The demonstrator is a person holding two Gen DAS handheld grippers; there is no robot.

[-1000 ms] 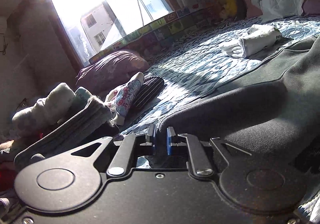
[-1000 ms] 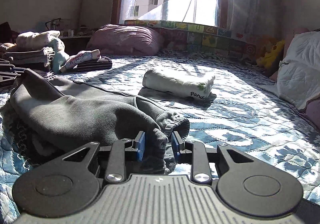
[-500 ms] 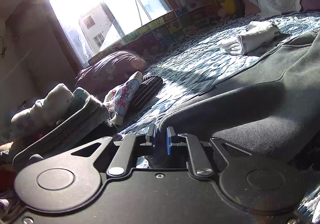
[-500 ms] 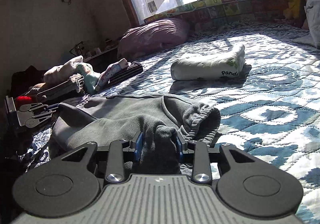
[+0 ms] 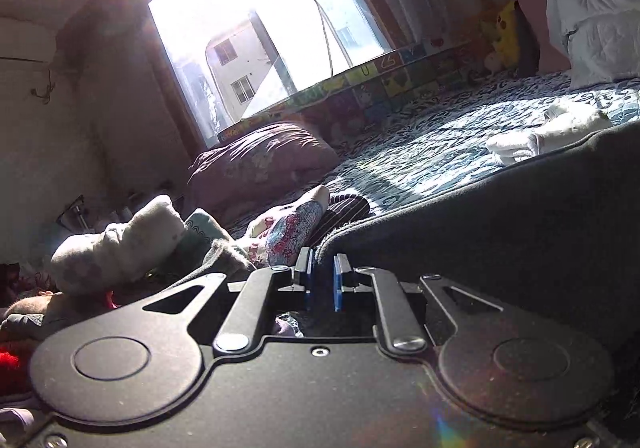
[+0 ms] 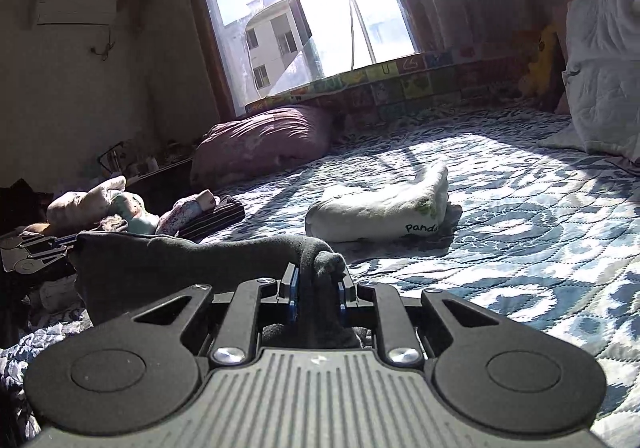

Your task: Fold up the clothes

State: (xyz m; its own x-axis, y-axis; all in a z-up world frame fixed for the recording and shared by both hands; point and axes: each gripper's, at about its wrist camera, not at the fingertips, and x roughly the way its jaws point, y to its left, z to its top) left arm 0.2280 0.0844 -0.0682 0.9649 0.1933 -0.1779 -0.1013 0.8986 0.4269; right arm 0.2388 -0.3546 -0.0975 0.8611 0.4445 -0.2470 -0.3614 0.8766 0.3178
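Note:
A dark grey garment [image 6: 180,264] is stretched between my two grippers above the blue patterned bed [image 6: 540,232]. My right gripper [image 6: 318,286] is shut on a bunched fold of it. In the left wrist view my left gripper [image 5: 322,280] is shut on the hemmed edge of the same grey garment [image 5: 500,224], which spreads away to the right. The left gripper [image 6: 38,252] also shows at the far left of the right wrist view, holding the garment's other end.
A folded white garment [image 6: 380,208] lies mid-bed. A pile of clothes [image 5: 132,244] and a striped piece [image 6: 216,214] sit at the left, before a purple pillow [image 6: 260,144]. White bedding [image 6: 604,60] is stacked at the right, and a window is behind.
Both grippers have lifted the grey garment off the bed, pulling it taut between them. The right gripper tilted up and moved left, so the garment no longer lies in a heap.

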